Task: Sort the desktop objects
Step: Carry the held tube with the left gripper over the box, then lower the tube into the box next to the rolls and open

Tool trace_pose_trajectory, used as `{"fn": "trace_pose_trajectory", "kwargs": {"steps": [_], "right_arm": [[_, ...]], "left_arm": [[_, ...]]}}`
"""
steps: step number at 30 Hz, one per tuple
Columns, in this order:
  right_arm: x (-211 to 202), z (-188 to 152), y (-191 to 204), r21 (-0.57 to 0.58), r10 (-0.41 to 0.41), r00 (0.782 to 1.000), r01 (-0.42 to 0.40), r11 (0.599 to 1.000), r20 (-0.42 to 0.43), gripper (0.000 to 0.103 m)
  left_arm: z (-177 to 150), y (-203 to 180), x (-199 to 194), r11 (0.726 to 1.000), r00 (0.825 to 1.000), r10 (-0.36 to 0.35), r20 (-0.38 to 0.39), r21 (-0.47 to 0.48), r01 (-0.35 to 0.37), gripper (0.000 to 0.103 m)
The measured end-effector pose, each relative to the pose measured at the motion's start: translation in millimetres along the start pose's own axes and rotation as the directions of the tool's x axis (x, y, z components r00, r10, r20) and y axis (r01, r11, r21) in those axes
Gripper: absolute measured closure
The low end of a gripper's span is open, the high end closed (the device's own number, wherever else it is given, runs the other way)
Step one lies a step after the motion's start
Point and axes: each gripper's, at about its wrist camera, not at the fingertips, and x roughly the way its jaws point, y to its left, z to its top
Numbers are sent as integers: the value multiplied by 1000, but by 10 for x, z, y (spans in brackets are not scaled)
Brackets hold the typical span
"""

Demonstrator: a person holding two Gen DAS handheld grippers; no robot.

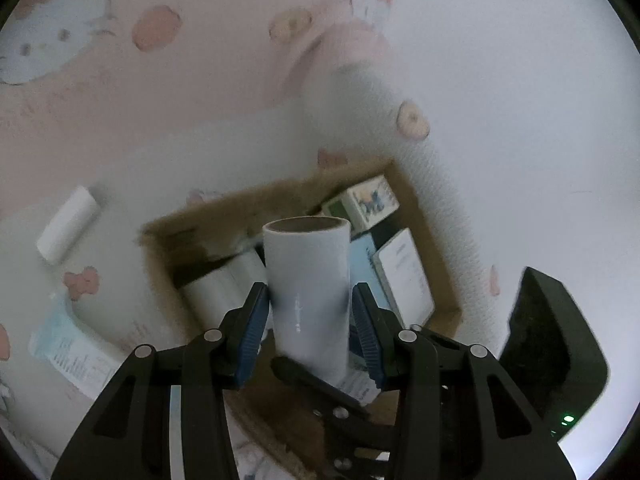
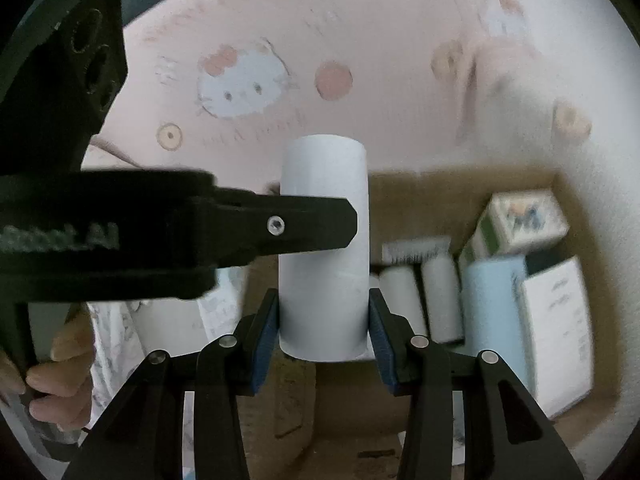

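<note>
Above the cardboard box (image 1: 420, 216), one white roll (image 1: 306, 296) is gripped by both the left claw (image 1: 310, 320) and the right claw (image 2: 322, 324); uneven release could tip it onto the packed items.

Pale roll (image 1: 307, 280) upright, above cardboard box (image 1: 420, 216)

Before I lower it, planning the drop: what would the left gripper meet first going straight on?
Probably the white rolls lying in the open brown cardboard box, though depth is unclear.
</note>
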Motion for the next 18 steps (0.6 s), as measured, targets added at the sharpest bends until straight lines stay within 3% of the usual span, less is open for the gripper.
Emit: {"fn": "trace_pose_trajectory", "kwargs": {"steps": [7,14,18], "right_arm": [[361,22,-538,139,79,993,-67,988,-87,62],[679,66,-784,178,128,974,-94,979,-189,62],[858,83,-832,175,140,958,-98,980,-251,62]], "left_arm": [[228,-135,541,992,977,122,-173,45,-116,57],[289,67,876,988,950,128,-286,-52,-149,61],[324,100,796,986,952,141,-273,-48,-160,68]]}}
